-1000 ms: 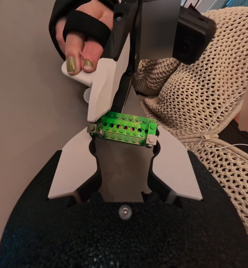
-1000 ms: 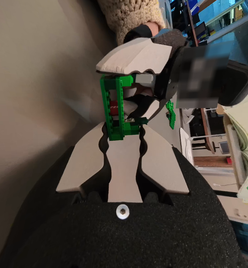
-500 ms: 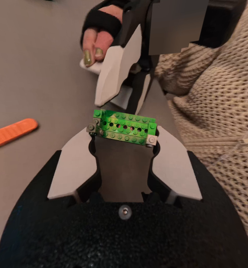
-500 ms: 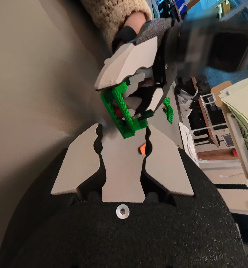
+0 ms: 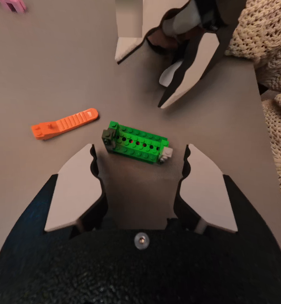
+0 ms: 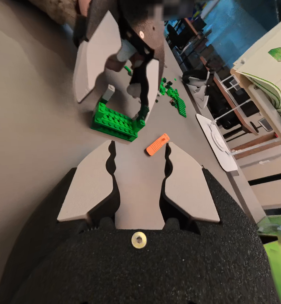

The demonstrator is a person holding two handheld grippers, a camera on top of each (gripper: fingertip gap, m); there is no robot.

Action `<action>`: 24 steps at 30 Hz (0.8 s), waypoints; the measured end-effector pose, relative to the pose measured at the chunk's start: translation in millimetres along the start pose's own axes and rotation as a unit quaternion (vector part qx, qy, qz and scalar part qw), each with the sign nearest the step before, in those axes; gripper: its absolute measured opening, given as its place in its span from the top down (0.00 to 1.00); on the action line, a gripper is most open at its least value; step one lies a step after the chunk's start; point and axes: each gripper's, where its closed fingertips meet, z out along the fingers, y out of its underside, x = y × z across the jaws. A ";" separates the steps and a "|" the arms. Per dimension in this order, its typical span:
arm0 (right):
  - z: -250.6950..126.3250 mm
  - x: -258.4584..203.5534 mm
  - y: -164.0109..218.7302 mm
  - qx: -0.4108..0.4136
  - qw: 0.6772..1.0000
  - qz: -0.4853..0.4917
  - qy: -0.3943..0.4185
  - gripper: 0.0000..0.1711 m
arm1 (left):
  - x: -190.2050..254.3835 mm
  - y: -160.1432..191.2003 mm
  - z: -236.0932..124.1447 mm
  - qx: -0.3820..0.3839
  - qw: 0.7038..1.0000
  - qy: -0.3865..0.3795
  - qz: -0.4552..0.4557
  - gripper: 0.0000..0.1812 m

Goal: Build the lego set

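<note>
The green lego assembly (image 5: 136, 143) lies on the grey table (image 5: 70, 74), a long studded block with a row of holes, a dark grey piece at one end and a light grey piece at the other. My left gripper (image 5: 139, 148) is open just behind it, fingertips wide of both ends and not touching. In the right wrist view the assembly (image 6: 115, 121) sits just beyond my right gripper (image 6: 140, 144), which is open and empty. The left gripper (image 6: 113, 105) straddles it from above there. The right gripper (image 5: 139, 84) hangs open past the assembly in the left wrist view.
An orange brick separator (image 5: 65, 123) lies left of the assembly, also seen in the right wrist view (image 6: 157, 144). A pile of loose green pieces (image 6: 169, 92) and a green plate (image 6: 180, 105) lie farther off. A white stand base (image 6: 218, 144), an open booklet (image 6: 268, 65) and a knit sleeve (image 5: 268, 49) are near. The orange brick separator (image 5: 65, 123) is about 5 centimetres from my left fingertips. The right camera catches it too, in the right wrist view (image 6: 158, 145).
The left gripper has lowered the assembly onto the table and opened, letting it go. The right gripper released its end earlier, opened wider and drew back.
</note>
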 end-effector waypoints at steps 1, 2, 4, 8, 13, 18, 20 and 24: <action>-0.7 3.3 0.1 0.005 1.000 0.010 0.007 0.67 | -1.8 0.1 -7.6 0.005 1.000 -0.010 0.007 0.44; -1.3 6.4 0.4 0.009 1.000 0.021 0.014 0.67 | -7.1 0.6 -16.7 0.010 0.999 -0.029 0.016 0.44; -2.7 11.0 0.3 0.015 0.999 0.040 0.019 0.70 | -21.1 3.2 -37.8 0.025 0.996 -0.072 0.040 0.45; -1.5 1.0 -10.1 0.030 0.997 0.070 -0.016 0.79 | -39.1 10.9 -75.8 0.088 0.990 -0.104 0.026 0.50; 12.6 -0.8 -27.2 0.045 0.994 0.093 -0.041 0.88 | -28.2 5.9 -83.8 0.160 0.986 -0.034 0.008 0.60; 30.3 3.0 -16.9 0.028 0.990 0.115 -0.078 0.87 | -8.7 3.5 -42.8 0.109 0.993 -0.004 0.037 0.48; 36.6 5.1 -16.8 0.027 0.986 0.132 -0.096 0.89 | -6.0 7.9 -23.0 0.059 0.997 -0.008 0.058 0.42; 45.4 3.1 -11.9 0.009 0.978 0.151 -0.143 0.94 | -3.9 6.3 -4.0 0.028 0.996 -0.013 0.087 0.45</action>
